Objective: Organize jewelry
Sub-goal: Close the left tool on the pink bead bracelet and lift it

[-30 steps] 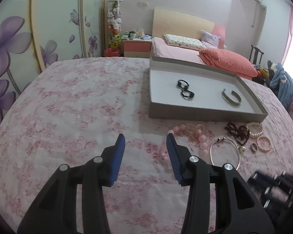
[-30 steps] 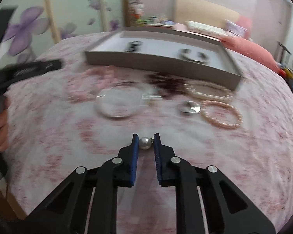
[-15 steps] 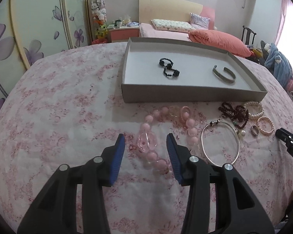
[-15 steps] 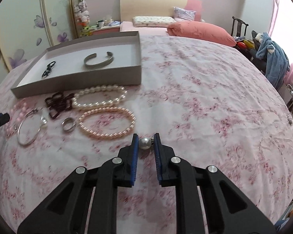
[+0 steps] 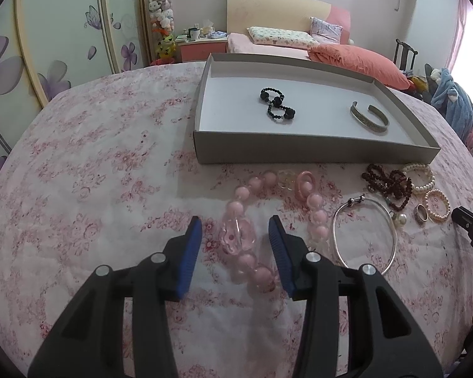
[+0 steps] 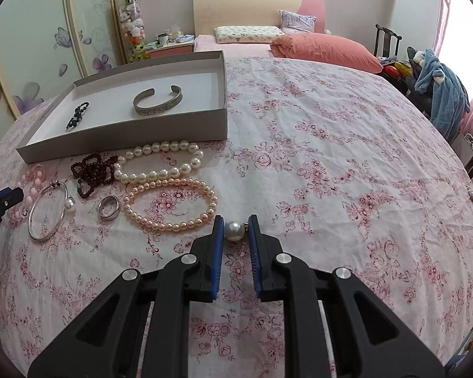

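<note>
The shallow grey cardboard tray (image 5: 315,145) lies on the floral pink bedspread (image 5: 94,189), holding only a black bead bracelet (image 5: 276,105) and a silver cuff (image 5: 369,116). The left gripper (image 5: 235,236) hangs with fingers parted, straddling the chunky pink bead necklace (image 5: 239,236) — best lowered squarely before closing, so the round beads don't squirt out. The right gripper (image 6: 234,231) is clamped on a single white pearl (image 6: 234,231); its gold fitting is half hidden, and whether anything hangs below cannot be told.
</note>
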A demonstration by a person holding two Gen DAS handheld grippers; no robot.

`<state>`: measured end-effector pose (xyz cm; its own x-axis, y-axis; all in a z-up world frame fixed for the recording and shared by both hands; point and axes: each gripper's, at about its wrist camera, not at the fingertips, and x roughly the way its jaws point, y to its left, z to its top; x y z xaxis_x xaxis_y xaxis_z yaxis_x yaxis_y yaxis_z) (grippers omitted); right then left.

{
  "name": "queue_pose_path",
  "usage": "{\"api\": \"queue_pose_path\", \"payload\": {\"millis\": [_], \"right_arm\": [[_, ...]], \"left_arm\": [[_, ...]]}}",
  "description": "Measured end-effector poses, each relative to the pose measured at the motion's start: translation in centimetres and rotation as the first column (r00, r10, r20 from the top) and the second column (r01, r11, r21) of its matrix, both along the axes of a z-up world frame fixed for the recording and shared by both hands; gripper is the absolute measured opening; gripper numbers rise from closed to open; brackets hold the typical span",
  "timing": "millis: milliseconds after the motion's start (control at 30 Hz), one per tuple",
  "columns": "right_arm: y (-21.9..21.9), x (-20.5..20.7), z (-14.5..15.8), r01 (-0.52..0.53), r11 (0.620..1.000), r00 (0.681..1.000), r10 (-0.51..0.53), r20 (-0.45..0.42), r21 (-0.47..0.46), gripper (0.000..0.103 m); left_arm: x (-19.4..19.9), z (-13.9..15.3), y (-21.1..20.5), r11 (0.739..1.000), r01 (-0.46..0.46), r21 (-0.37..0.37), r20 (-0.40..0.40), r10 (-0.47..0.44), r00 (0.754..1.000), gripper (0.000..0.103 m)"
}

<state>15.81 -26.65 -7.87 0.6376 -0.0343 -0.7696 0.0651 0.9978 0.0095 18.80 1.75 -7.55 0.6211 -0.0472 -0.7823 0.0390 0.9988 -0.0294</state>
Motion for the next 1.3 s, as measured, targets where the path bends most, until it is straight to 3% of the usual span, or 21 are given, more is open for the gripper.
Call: {"api": "queue_pose_path", "payload": {"millis": [467, 567, 633, 1300], "right_arm": [[-0.03, -0.13, 0.02, -0.002, 1.0, 1.0, 0.002, 0.0, 0.011, 0.017], [-0.01, -0.13, 0.0, -0.002, 1.0, 1.0, 0.002, 0.0, 0.013, 0.017], [-0.05, -0.13, 0.01, -0.002, 1.0, 1.0, 0.002, 0.0, 0.014, 0.017], [-0.07, -0.1, 0.05, -0.003, 1.0, 1.0, 0.003, 0.0, 0.019, 0.017]], "left_arm": [[0.31, 0.0, -0.18, 1.0, -0.008, 0.005, 0.0, 0.008, 1.0, 0.043], [0.33, 0.04, -0.24, 1.0, -0.016, 0.015, 0.0, 0.016, 1.0, 0.036], [0.38, 0.06, -0.27, 1.0, -0.019, 0.016, 0.002, 0.019, 1.0, 0.024], [0.15, 0.15, -0.43, 0.999, -0.018, 0.036, 0.001, 0.018, 1.0, 0.024]]}}
